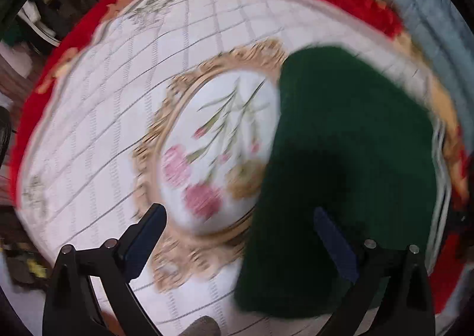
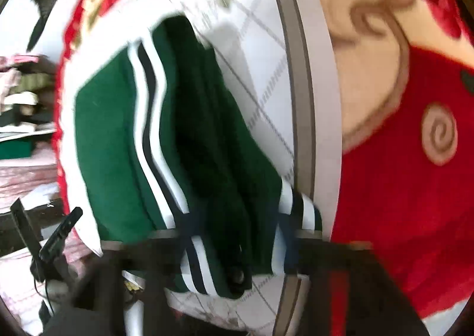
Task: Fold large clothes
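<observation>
Green sweater (image 1: 340,143) is lying folded up on the white quilted bedspread (image 1: 118,128), right next to the flower medallion. Left gripper (image 1: 237,232) hangs above it, wide open, holding nothing. Right gripper (image 2: 237,247) looks clamped on the sweater's striped edge (image 2: 192,253), though it's blurry.

Probably a bedroom: quilted floral bedspread (image 1: 118,116)

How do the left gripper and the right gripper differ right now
The left gripper is open and holds nothing; the right gripper seems shut on the green garment. The left gripper hangs above the quilt; the right gripper sits at the garment's striped edge. Both have dark blue pads.
</observation>
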Motion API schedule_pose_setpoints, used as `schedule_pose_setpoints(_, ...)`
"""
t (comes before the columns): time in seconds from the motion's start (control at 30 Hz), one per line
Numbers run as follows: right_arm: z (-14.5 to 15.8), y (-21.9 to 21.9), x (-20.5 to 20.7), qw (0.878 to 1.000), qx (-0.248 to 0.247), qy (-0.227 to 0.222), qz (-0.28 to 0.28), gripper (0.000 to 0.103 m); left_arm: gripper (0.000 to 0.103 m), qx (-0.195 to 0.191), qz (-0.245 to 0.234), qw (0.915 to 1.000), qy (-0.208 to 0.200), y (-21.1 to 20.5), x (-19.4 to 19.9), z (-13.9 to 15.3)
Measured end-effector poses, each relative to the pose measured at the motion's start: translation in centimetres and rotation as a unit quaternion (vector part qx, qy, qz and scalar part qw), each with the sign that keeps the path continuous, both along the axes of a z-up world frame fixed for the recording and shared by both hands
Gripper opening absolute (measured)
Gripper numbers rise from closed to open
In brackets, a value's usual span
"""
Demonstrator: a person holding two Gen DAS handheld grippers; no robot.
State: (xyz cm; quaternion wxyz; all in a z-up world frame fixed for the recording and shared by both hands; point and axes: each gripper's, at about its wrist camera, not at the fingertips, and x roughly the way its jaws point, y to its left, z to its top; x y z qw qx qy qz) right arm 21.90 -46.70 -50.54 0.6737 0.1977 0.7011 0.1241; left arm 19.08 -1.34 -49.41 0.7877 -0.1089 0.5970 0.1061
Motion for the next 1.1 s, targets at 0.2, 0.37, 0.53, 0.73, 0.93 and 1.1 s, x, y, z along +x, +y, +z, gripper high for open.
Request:
schedule_pose_setpoints(0.2,-5.9,0.2,3.8,0.993,0.117,0.020,-0.019,0.100,0.102,-0.076,-0.024,0.9968,0.004,-0.5,4.9,-3.0)
schedule_pose_setpoints(0.37,-4.4,-2.9,5.1,0.986,0.152,-0.003,-0.072,0.100,0.102,-0.090,-0.047,0.9949,-0.001,-0.8,6.4,-2.9)
schedule_pose_setpoints(0.53,-1.4,-2.3,4.7,0.981,0.183,-0.031,-0.064,0.103,0.102,-0.111,-0.071,0.9913,0.007,-1.9,6.7,-3.8)
schedule_pose_setpoints(0.73,-8.5,3.5,8.5,0.989,0.133,0.041,0.041,0.103,0.102,-0.138,-0.086,0.9863,0.023,-2.0,7.7,-5.3)
schedule_pose_setpoints(0.93,-9.9,5.4,9.2,0.974,0.205,0.079,0.053,0.088,0.102,-0.144,-0.107,0.9836,0.021,-1.7,7.7,-5.3)
schedule_pose_setpoints(1.1,-10.0,7.9,7.3,0.936,0.327,0.129,-0.010,0.070,0.102,-0.126,-0.115,0.9854,0.006,-0.2,8.0,-4.6)
